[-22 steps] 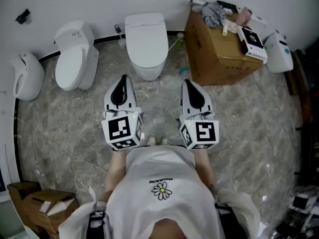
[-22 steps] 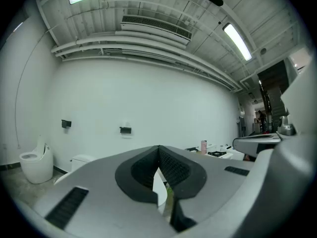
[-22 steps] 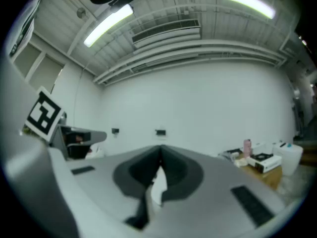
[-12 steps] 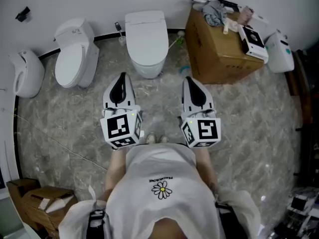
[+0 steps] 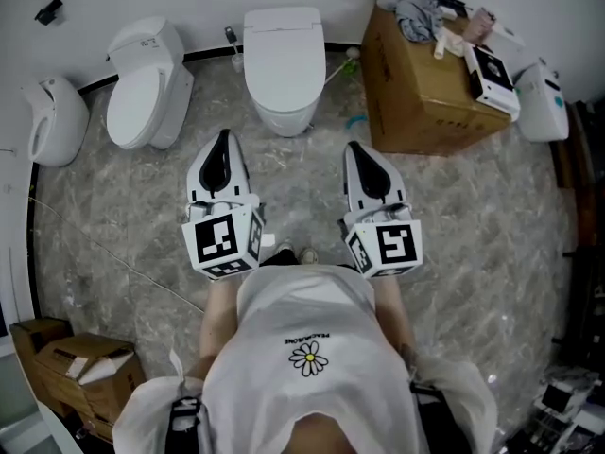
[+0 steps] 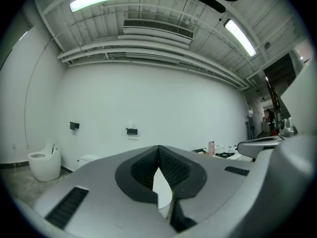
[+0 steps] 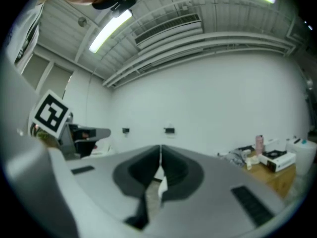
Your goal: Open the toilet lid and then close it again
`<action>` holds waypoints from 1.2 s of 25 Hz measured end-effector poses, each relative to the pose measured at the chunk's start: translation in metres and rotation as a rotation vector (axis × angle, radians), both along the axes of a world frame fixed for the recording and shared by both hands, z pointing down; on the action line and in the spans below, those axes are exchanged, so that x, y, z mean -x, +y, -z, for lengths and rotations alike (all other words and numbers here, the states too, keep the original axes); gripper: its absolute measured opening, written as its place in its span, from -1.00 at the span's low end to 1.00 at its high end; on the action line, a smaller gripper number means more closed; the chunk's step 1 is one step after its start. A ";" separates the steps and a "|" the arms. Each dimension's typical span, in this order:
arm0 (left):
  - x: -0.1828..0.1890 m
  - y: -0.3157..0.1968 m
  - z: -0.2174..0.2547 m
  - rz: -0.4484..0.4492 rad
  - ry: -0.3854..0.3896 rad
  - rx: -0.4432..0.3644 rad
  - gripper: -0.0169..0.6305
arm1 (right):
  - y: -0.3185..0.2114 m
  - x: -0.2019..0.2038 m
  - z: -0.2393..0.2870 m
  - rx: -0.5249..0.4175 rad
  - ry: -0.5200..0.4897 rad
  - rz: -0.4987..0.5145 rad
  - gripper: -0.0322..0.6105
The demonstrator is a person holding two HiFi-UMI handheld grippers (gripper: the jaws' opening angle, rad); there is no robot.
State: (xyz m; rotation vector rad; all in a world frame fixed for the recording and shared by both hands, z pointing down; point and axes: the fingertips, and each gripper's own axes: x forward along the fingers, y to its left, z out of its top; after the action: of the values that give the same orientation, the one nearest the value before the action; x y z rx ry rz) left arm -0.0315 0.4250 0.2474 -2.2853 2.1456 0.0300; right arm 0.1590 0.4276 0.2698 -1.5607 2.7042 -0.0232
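- Head view: we look steeply down on a person in a white shirt standing on a grey marbled stone floor (image 5: 492,244).
- Against the far wall, straight ahead, stands the white floor-standing toilet (image 5: 284,112). Its flat white lid (image 5: 284,55) lies down, closed.
- A second white toilet with a rounded seat (image 5: 142,88) stands to its left, and a brown cardboard box heaped with odds and ends (image 5: 425,102) to its right.
- The left gripper (image 5: 224,142) and the right gripper (image 5: 356,149) are held level and side by side, pointing toward the toilet. Both are well short of it and touch nothing.
- Left gripper view: the dark ribbed pads (image 6: 171,165) meet at their tips with nothing between them. Beyond them are a plain white wall and a strip-lit ceiling.
- Right gripper view: these jaws are pressed together too, and empty. The cardboard box shows at the right edge.
- Progress, as we judge it: the lid is down and neither tool is on it. We cannot say whether the opening and closing are still to come or already finished. If they are still to come, the whole job remains.
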 end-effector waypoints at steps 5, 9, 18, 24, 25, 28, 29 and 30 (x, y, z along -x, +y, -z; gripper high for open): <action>0.009 0.004 -0.015 0.059 0.014 0.008 -0.89 | -0.006 -0.008 -0.020 0.035 -0.004 0.017 -0.80; 0.012 -0.004 -0.018 0.082 0.039 0.008 -0.89 | -0.010 -0.013 -0.025 0.035 0.005 0.028 -0.80; 0.009 -0.069 -0.020 0.045 0.033 -0.016 -0.89 | -0.061 -0.015 -0.029 0.033 0.003 0.002 -0.80; 0.013 -0.142 -0.019 0.002 0.035 -0.026 -0.89 | -0.121 0.008 -0.030 0.008 0.122 0.010 -0.80; 0.016 -0.156 -0.019 -0.005 0.029 -0.029 -0.89 | -0.134 0.013 -0.029 0.006 0.124 0.008 -0.80; 0.028 -0.198 -0.020 -0.018 0.023 -0.027 -0.89 | -0.177 0.029 -0.026 0.009 0.133 -0.008 -0.80; 0.034 -0.214 -0.018 -0.021 0.025 -0.028 -0.89 | -0.191 0.035 -0.024 0.006 0.147 -0.013 -0.80; 0.040 -0.229 -0.016 -0.025 0.026 -0.032 -0.89 | -0.206 0.041 -0.022 -0.001 0.162 -0.018 -0.80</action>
State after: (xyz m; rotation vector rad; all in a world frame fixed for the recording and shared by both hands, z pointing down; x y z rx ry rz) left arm -0.0713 0.1959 0.2632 -2.3072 2.1124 0.0943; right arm 0.1181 0.2213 0.2914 -1.6549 2.8089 0.1090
